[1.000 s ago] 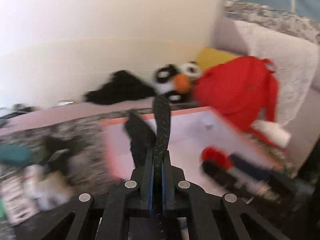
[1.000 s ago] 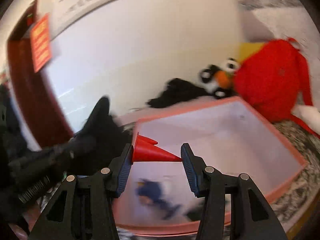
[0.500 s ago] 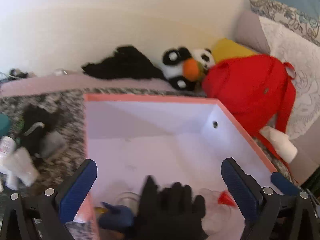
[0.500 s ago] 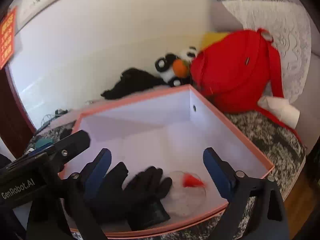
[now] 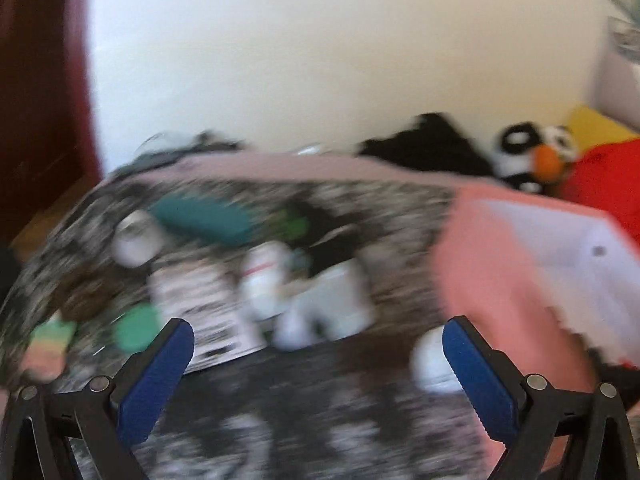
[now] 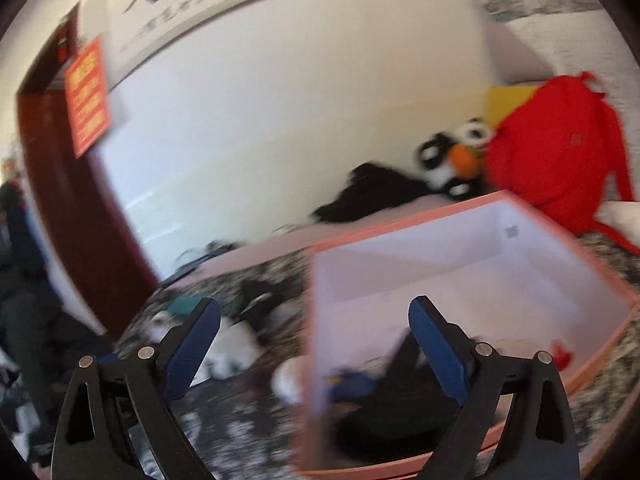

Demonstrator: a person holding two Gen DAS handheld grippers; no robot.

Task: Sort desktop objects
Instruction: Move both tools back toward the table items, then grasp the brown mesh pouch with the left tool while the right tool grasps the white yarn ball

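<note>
Both views are smeared by motion blur. The left tongs (image 5: 316,344) gape wide with nothing between the blue pads (image 5: 154,380). Ahead of them, on the speckled cloth (image 5: 304,424), lies a loose heap: a white pot (image 5: 134,238) far left, a teal case (image 5: 204,220) behind it, a printed card (image 5: 200,308), white bottles (image 5: 320,304) near the middle and a white lump (image 5: 434,364) just inside the right pad; the blur hides what each one really is. To the right stands the pink box (image 5: 472,276), its contents out of sight and its right end cut off.

The right tongs (image 6: 314,344) are also spread wide and empty. Left of them sits the same heap (image 6: 236,340), blurred. The box (image 6: 472,216) lies ahead and to the right; inside, near the right pad, are a black glove (image 6: 384,420), something dark blue (image 6: 352,384) and a small red piece (image 6: 562,356) by the far right wall. The tongs' arms cover part of the glove.
</note>
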